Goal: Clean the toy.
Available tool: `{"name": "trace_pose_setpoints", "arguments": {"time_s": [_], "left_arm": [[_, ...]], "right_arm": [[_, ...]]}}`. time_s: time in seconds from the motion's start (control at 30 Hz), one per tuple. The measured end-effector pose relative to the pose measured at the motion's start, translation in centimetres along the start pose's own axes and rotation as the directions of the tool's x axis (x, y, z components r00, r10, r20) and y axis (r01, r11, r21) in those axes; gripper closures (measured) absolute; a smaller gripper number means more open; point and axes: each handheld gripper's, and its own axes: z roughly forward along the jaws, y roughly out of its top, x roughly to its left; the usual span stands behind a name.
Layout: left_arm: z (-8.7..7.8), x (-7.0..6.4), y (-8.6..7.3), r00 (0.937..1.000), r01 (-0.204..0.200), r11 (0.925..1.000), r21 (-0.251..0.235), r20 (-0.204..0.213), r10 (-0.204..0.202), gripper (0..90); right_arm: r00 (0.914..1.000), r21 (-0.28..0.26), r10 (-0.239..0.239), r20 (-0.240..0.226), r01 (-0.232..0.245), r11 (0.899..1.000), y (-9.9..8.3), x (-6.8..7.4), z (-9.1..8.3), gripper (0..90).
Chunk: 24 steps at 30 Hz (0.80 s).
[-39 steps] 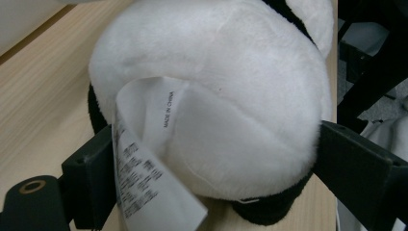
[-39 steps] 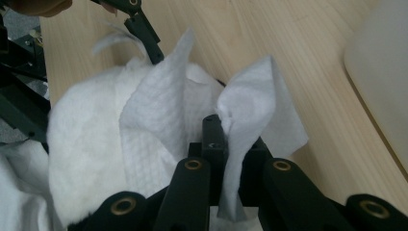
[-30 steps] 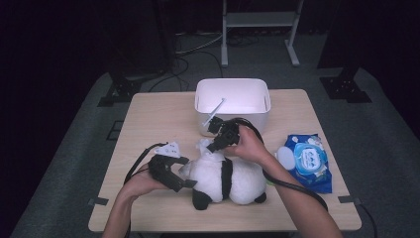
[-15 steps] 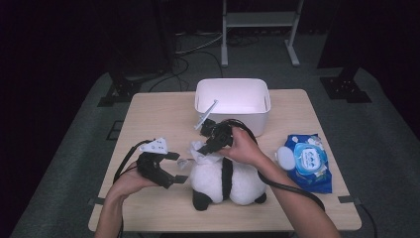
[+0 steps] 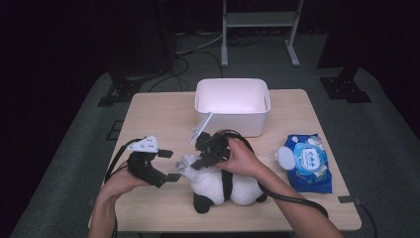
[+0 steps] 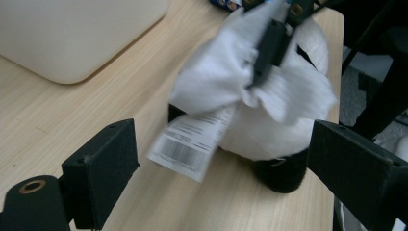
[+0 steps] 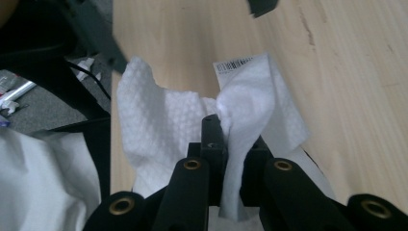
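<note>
The table carries a white bin, nothing visible inside it. In front lies a plush panda, lengthwise left to right. The right gripper pinches a white wipe over the panda's left end; the left gripper, jaws spread, sits just left of it, nearer.

High view overhead; gripper views close, sharing wipe.

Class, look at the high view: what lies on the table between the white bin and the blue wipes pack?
Nothing: between the white bin and the blue wipes pack the table is bare wood in the high view.
</note>
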Motion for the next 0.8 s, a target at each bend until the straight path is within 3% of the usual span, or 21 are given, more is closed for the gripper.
{"name": "trace_pose_setpoints", "arguments": {"time_s": [0.17,0.33,0.57,0.8], "left_arm": [[-0.6,0.1,0.0,0.9999,0.003,0.9998,-0.018,-0.010,-0.003,9.4],[-0.6,0.0,0.1,1.0000,-0.001,0.9997,-0.022,-0.008,0.001,9.5],[0.3,-0.4,0.4,0.9999,-0.011,0.9999,-0.004,0.008,0.011,9.4],[1.5,-0.8,0.8,0.9993,-0.023,0.9996,0.015,0.029,0.022,9.4]], "right_arm": [[0.9991,-0.003,-0.042,-0.002,0.042,0.999,-0.1,1.3,0.1,83.7],[0.9990,-0.015,-0.045,0.001,0.045,0.999,-0.6,1.6,-0.5,83.7],[0.9996,-0.049,0.008,0.026,-0.007,0.999,-3.0,1.2,-2.4,83.7],[0.9982,-0.046,0.049,0.034,-0.048,0.998,-5.6,1.0,-3.3,83.7]]}}
